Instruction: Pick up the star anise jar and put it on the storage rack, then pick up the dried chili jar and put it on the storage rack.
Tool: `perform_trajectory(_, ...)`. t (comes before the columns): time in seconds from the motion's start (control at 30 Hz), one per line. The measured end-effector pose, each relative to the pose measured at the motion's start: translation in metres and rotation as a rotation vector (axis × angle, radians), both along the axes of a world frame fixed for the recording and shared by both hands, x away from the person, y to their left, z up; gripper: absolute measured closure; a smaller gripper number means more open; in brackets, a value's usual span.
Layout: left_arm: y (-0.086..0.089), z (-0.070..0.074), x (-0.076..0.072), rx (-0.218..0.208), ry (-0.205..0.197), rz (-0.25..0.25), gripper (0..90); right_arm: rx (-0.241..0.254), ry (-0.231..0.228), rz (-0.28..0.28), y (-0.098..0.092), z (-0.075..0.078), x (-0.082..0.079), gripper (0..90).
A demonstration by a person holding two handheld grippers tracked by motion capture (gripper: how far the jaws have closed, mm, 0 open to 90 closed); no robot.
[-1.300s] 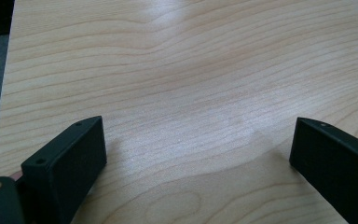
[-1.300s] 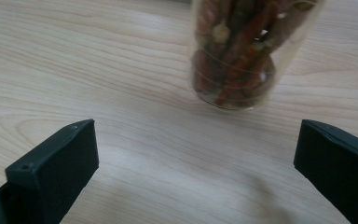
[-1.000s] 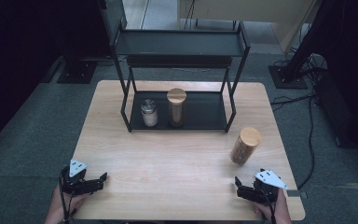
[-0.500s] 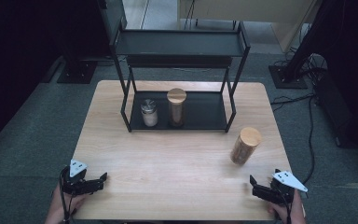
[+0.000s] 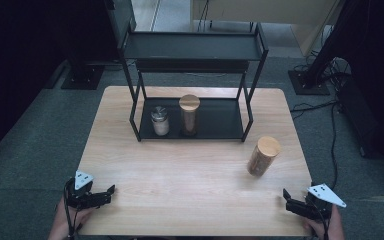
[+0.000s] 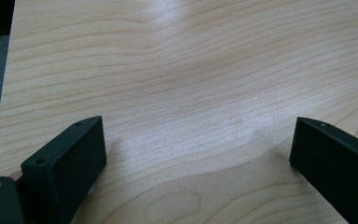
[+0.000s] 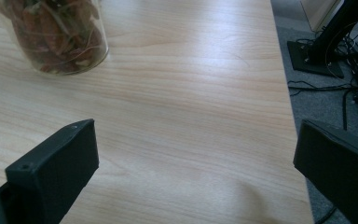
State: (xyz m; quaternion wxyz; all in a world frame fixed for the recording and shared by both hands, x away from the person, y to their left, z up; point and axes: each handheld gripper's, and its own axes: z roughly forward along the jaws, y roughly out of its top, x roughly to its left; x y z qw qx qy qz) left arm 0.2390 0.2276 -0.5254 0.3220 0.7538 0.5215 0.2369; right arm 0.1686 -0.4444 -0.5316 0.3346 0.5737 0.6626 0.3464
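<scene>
Seen from the high view, the left gripper (image 5: 111, 190) and right gripper (image 5: 286, 194) rest at the near corners of the pale wooden table (image 5: 190, 170), both empty. A tall glass jar with a round wooden lid (image 5: 263, 155) stands near the right edge, well apart from either. Left gripper view: jaws spread wide over bare wood. Right gripper view: jaws parted, the jar's glass base (image 7: 56, 35) ahead at upper left.

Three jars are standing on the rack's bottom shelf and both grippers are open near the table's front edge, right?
Not quite: the high view shows two jars on the rack's bottom shelf, the short jar and the tall jar. The third jar stands on the table. Left gripper and right gripper are open.
</scene>
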Motion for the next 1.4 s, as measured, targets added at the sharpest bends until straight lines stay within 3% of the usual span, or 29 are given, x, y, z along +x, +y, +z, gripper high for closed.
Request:
perform_trajectory(0.17,0.000,0.000,0.000,0.000,0.001,0.000,3.8,0.029,0.012,0.025,-0.004,0.000,0.001,0.0)
perform_trajectory(0.5,0.000,0.000,0.000,-0.001,0.000,-0.002,3.8,-0.031,0.045,0.045,-0.003,-0.001,0.009,0.0)
perform_trajectory(1.0,0.000,0.000,0.001,0.001,0.001,-0.004,3.8,-0.029,0.106,0.165,0.034,-0.002,0.031,0.0)
perform_trajectory(1.4,0.000,0.000,0.001,0.001,0.001,-0.004,3.8,-0.009,0.105,0.193,0.052,-0.001,0.046,0.0)
